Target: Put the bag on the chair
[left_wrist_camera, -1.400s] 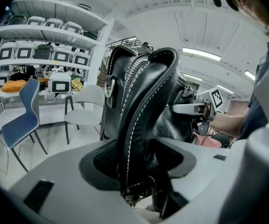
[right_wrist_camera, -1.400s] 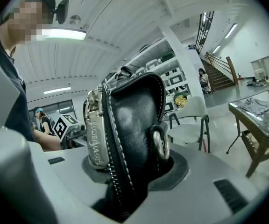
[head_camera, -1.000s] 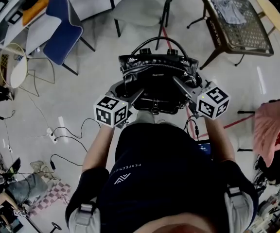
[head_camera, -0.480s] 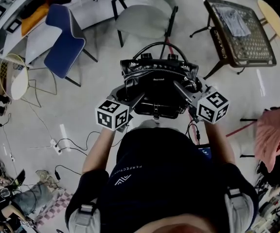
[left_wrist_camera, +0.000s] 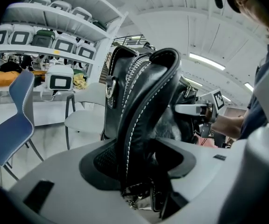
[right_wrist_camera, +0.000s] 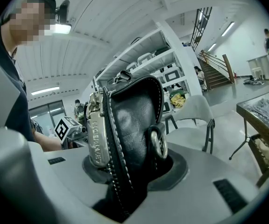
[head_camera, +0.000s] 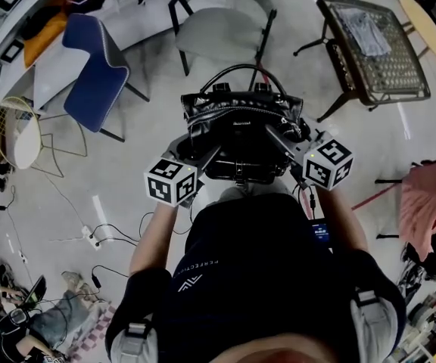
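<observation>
Holding the black bag (head_camera: 241, 123) up off the floor between both claws, right in front of the person's chest. The left claw (left_wrist_camera: 141, 171) is closed partway, clamped on one end of the bag with the stitched leather wedged between its jaws. The right claw (right_wrist_camera: 125, 169) grips the other end the same way, next to a metal ring. The grey chair (head_camera: 222, 21) stands just past the bag, not touching it, with a blue chair (head_camera: 93, 70) off to its left by the shelves (left_wrist_camera: 55, 50)
</observation>
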